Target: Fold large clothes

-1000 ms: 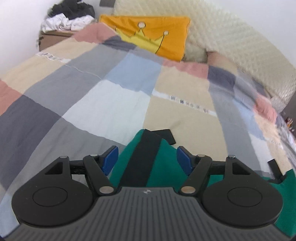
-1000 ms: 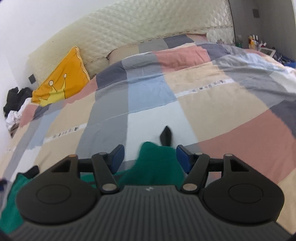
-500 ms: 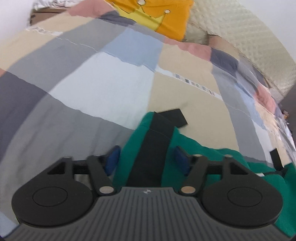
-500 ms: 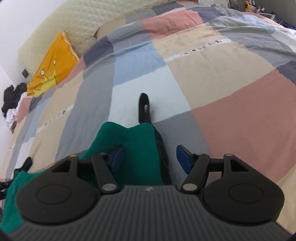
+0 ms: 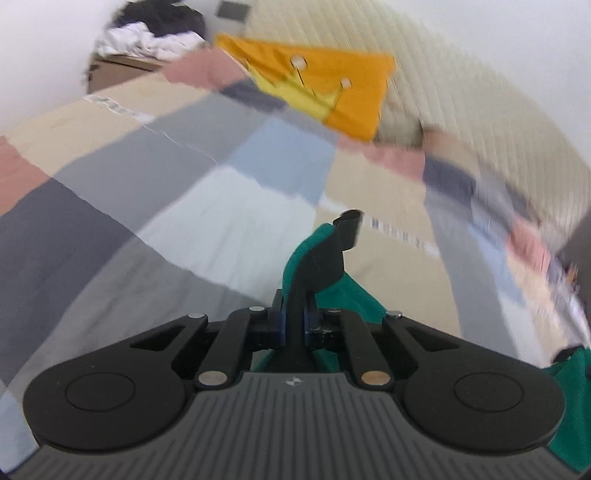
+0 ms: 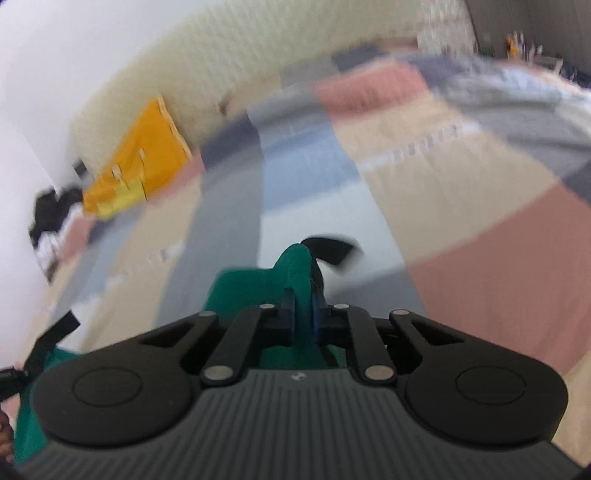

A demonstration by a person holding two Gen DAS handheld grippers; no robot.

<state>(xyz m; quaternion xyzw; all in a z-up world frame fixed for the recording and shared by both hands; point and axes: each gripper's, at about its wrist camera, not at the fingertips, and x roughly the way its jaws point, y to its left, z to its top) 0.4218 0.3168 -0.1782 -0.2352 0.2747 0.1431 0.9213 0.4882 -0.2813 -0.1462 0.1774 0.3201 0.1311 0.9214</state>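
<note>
A green garment (image 5: 351, 295) with a black strip (image 5: 325, 258) lies on the patchwork quilt (image 5: 184, 192). My left gripper (image 5: 293, 321) has its jaws closing. Its blue pads press on the black-trimmed corner, which stands up between them. In the right wrist view the same green garment (image 6: 243, 288) bunches up. My right gripper (image 6: 303, 314) has its jaws closing, and the pads pinch a green fold. A black strap end (image 6: 332, 249) curls just beyond that fold. Both views are blurred by motion.
An orange crown pillow (image 5: 332, 92) leans on the cream quilted headboard (image 5: 480, 92) at the far end of the bed. A heap of dark and white clothes (image 5: 147, 29) sits on a brown box at the far left. Small bottles (image 6: 517, 40) stand far right.
Both grippers went from wide open around the garment's corners to pinched on the cloth. The pinched corners now stand up off the quilt. Both views have swung upward toward the headboard.
</note>
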